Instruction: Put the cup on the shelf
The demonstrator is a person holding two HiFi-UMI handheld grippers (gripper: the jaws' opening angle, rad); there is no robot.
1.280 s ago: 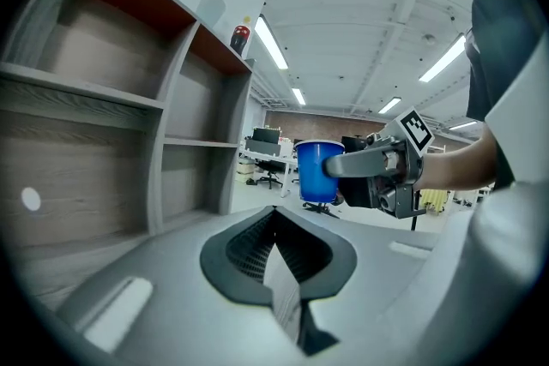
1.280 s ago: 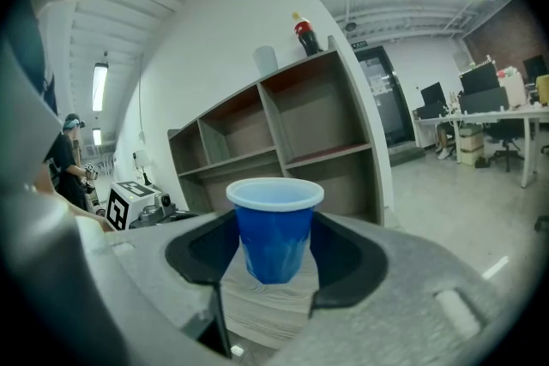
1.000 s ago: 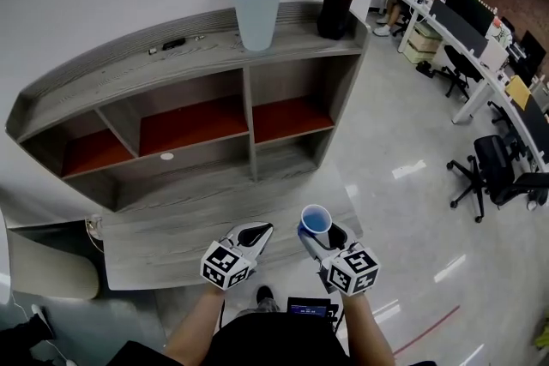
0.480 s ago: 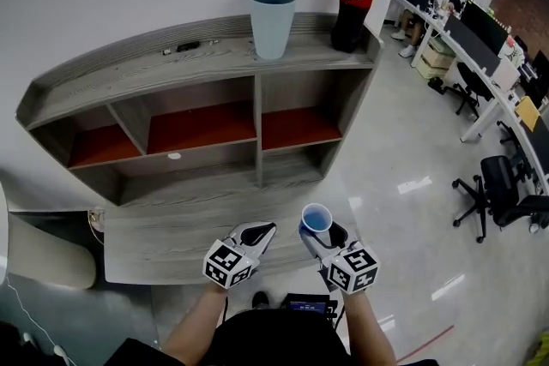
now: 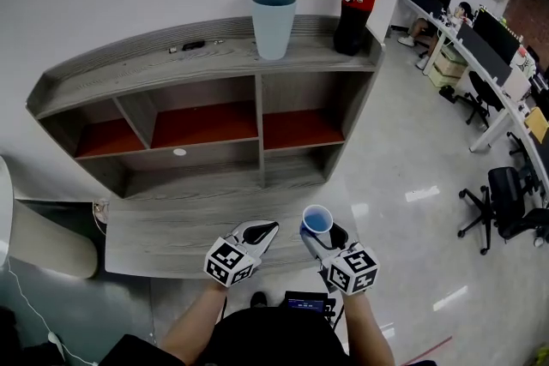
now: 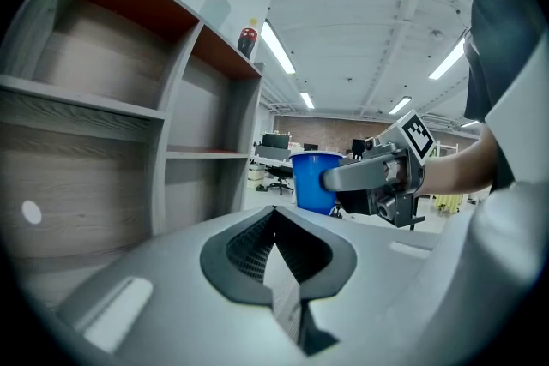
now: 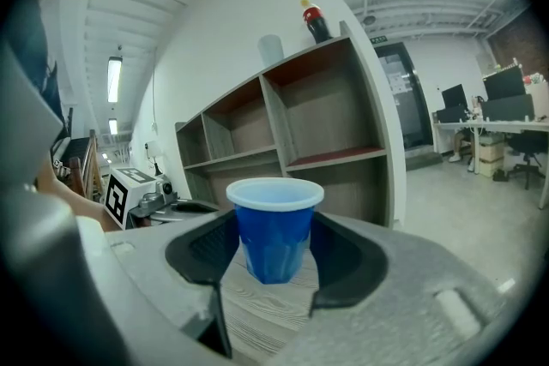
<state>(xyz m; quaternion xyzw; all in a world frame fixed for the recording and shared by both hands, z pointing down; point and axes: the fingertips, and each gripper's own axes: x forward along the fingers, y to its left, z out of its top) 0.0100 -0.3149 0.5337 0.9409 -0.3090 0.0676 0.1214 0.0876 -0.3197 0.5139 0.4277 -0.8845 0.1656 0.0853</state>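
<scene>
- Right tool (image 5: 319,234) has the blue cup (image 5: 316,220) clamped between its jaws, one pad on each side of the cup wall. The cup stands upright with its mouth up, which I'd say is so it can go straight down onto a board without tipping.
- The cup is in the air, over the near edge of the low board (image 5: 171,227) at the foot of the shelf (image 5: 206,64), well short of any compartment. It isn't on the shelf yet.
- Left tool (image 5: 257,230) sits just beside it, jaws pressed together with nothing in them. It looks parked and out of the way; one tool is enough for so light a cup.
- Both tools point roughly level towards the shelf front, ready for a reach forward.
- The count: two tools and two cups, the blue one held and a taller grey-blue cup (image 5: 274,24) on the shelf's top board.
- One cola bottle (image 5: 355,0) stands on that board too, apart from the tall cup.
- I count five open compartments: three red-floored above, two below, all looking empty.
</scene>
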